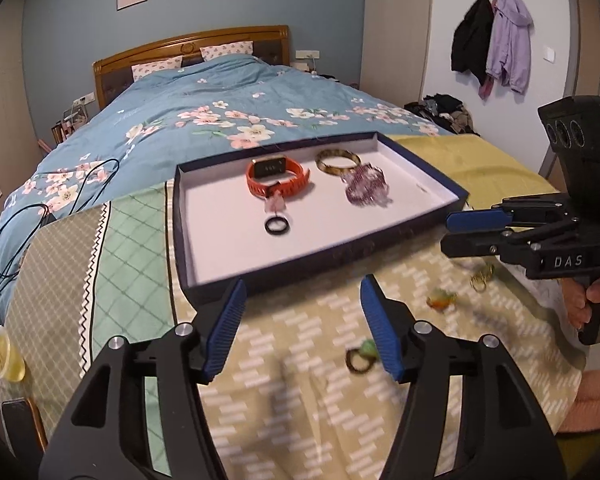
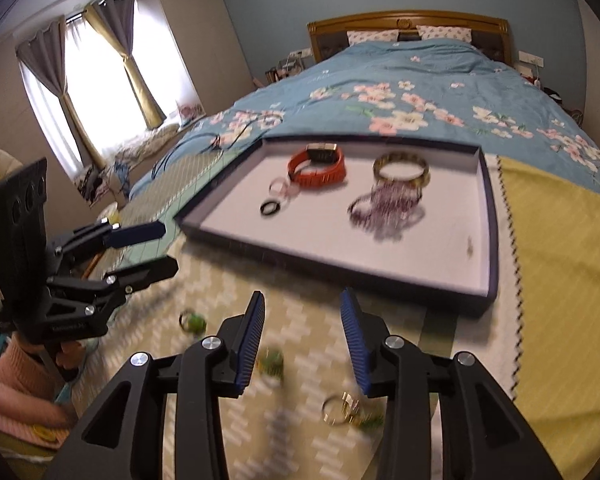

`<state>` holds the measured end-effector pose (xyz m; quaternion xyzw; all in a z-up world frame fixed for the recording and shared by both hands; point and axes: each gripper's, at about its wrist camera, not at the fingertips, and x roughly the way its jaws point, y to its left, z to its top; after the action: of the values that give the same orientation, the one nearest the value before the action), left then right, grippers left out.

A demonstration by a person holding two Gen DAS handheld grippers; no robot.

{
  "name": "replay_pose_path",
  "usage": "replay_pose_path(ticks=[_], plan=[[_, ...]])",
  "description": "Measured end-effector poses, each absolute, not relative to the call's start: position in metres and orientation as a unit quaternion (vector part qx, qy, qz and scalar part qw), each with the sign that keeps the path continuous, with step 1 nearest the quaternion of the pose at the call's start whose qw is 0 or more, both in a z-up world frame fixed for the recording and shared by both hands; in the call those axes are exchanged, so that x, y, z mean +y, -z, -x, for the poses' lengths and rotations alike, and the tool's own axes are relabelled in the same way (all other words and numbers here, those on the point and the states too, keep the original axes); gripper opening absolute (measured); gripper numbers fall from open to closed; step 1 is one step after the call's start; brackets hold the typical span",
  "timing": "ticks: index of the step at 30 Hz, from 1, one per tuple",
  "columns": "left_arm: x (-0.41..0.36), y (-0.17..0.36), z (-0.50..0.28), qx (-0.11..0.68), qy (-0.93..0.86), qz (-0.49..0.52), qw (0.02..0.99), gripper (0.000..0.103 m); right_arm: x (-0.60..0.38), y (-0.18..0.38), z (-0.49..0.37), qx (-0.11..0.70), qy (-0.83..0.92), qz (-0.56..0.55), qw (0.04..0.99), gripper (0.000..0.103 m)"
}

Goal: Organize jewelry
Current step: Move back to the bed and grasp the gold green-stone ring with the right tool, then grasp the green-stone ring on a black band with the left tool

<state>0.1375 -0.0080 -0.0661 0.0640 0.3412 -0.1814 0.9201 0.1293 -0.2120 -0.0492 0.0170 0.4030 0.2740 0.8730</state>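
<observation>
- Right now the shallow dark-blue cardboard tray with a white floor [image 1: 220, 272] lies flat on the patterned cloths at the foot of the bed, its long axis running from the near left to the far right in the left wrist view.
- Inside the tray, an orange-strapped watch [image 1: 278, 178] lies near the far wall, its band looped and its face turned up.
- Just right of the watch lies a mottled amber bangle [image 1: 337, 161], flat, and touching its near side is a heap of purple beaded bracelets [image 1: 367, 189].
- Nearer than the watch, a small black ring [image 1: 277, 225] lies flat on the tray's floor, with a pale pink ring [image 2: 281, 188] between it and the watch.
- Outside the tray's near wall, on the yellow-green zigzag cloth [image 1: 300, 360], blurred small pieces lie scattered: a green-stoned ring [image 1: 362, 356], gold hoops [image 2: 340, 408].
- The left gripper [image 1: 303, 330] hangs over that cloth just short of the tray's near wall, jaws well apart, nothing between them.
- The right gripper [image 2: 302, 344] is likewise parted and empty, held in a hand [image 1: 588, 300].
</observation>
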Motion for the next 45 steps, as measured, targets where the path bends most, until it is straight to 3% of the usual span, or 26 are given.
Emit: replay_pose_path(ticks=[19,21,25,31,45], plan=[[-0.021,0.082,-0.117,0.367,0.212,-0.072,0.903,0.059,-0.26,0.069,-0.093,0.423,-0.209,-0.03,0.881,0.04],[-0.022,0.082,-0.117,0.368,0.212,-0.071,0.903,0.059,-0.261,0.071,-0.094,0.426,-0.209,-0.031,0.88,0.035],[-0.023,0.083,-0.118,0.371,0.211,-0.068,0.902,0.059,-0.259,0.075,-0.094,0.431,-0.215,-0.026,0.876,0.011],[-0.024,0.085,-0.119,0.376,0.213,-0.068,0.899,0.058,-0.263,0.071,-0.091,0.419,-0.222,-0.042,0.879,0.01],[-0.029,0.098,-0.133,0.416,0.231,-0.066,0.877,0.043,-0.258,0.051,-0.094,0.384,-0.231,-0.046,0.893,0.01]])
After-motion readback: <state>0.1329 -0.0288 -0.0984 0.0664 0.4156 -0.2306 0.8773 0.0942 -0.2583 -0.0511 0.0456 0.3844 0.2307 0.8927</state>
